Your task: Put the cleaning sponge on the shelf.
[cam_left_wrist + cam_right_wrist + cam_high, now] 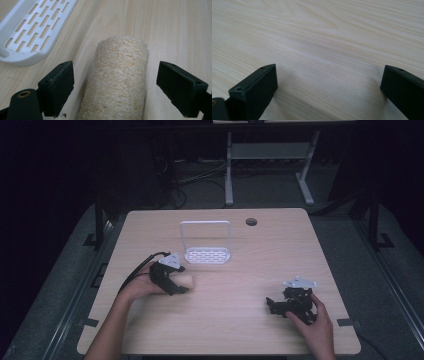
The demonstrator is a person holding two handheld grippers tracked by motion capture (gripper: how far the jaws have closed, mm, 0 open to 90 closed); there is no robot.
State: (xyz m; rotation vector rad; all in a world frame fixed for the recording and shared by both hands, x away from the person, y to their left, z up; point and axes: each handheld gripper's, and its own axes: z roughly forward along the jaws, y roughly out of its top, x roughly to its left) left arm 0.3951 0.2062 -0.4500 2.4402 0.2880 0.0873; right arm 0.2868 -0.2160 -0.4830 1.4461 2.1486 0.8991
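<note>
Loofah roll lies on the wooden table between the spread jaws of the left gripper, apparently lined up for a grasp not yet made. Right gripper rests released and idle, well apart. White slotted rack stands empty nearby.

A pale, straw-coloured loofah roll is lying on its side on the desk, left of centre and nearer the left edge than the right. Its coarse woven fibres are showing clearly, and its flat end is facing away.
</note>
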